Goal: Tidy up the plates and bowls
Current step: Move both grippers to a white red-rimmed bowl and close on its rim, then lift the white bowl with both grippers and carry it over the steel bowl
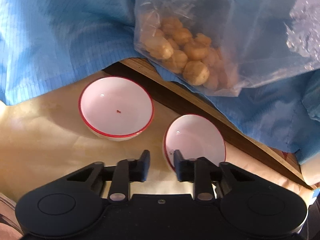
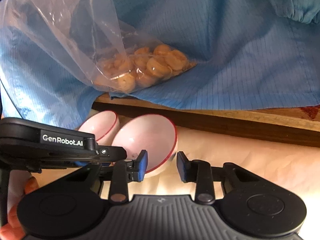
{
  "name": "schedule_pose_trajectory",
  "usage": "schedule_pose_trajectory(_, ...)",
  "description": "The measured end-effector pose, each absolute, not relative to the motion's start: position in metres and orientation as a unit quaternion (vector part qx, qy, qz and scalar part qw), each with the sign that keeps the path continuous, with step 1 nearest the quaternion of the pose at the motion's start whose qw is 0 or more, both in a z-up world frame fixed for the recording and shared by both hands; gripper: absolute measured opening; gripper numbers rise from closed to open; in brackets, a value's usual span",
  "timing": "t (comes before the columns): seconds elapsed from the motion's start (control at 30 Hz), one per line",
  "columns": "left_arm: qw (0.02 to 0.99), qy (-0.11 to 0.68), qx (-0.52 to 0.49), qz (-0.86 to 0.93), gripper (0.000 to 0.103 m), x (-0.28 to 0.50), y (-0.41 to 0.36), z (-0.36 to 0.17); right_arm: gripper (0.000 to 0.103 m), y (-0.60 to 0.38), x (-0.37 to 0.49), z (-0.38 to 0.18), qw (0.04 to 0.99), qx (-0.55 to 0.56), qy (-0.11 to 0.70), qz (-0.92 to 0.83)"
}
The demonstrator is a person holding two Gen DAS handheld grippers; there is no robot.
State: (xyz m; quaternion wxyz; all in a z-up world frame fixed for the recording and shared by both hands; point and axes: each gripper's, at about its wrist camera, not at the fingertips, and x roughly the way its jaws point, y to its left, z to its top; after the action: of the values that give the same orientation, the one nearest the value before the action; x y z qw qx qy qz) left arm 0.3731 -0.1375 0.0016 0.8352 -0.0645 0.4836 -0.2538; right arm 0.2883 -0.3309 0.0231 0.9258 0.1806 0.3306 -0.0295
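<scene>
Two white bowls with red rims sit on a beige surface. In the left wrist view the far bowl [image 1: 117, 108] stands upright at centre left. The near bowl [image 1: 197, 138] is tilted, with its rim next to my left gripper's right finger. My left gripper [image 1: 162, 158] is open, its fingers apart, with the near bowl's rim between or just beyond them. In the right wrist view my right gripper [image 2: 162, 160] is open around the near edge of the tilted bowl [image 2: 148, 138]. The other bowl [image 2: 100, 125] lies behind it.
A clear plastic bag of round brown snacks [image 1: 188, 54] rests on blue cloth [image 1: 60, 40] over a wooden ledge [image 1: 220, 112]. The bag [image 2: 140, 66] and the ledge [image 2: 240, 118] also show in the right wrist view. The left gripper's body [image 2: 60, 142] crosses the right wrist view's left side.
</scene>
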Motion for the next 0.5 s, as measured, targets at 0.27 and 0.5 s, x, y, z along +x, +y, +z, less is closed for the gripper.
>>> schedule_pose_trajectory(0.27,0.830,0.489,-0.046,-0.265,0.007,0.368,-0.145,-0.004,0.021,-0.332,0.290,0.017,0.921,0.195,0.338,-0.017)
schedule_pose_trajectory(0.5,0.837,0.472,-0.041,-0.274,0.006,0.356,-0.152,0.013,0.020,-0.332,0.281,0.026,0.925,0.196,0.325,-0.022)
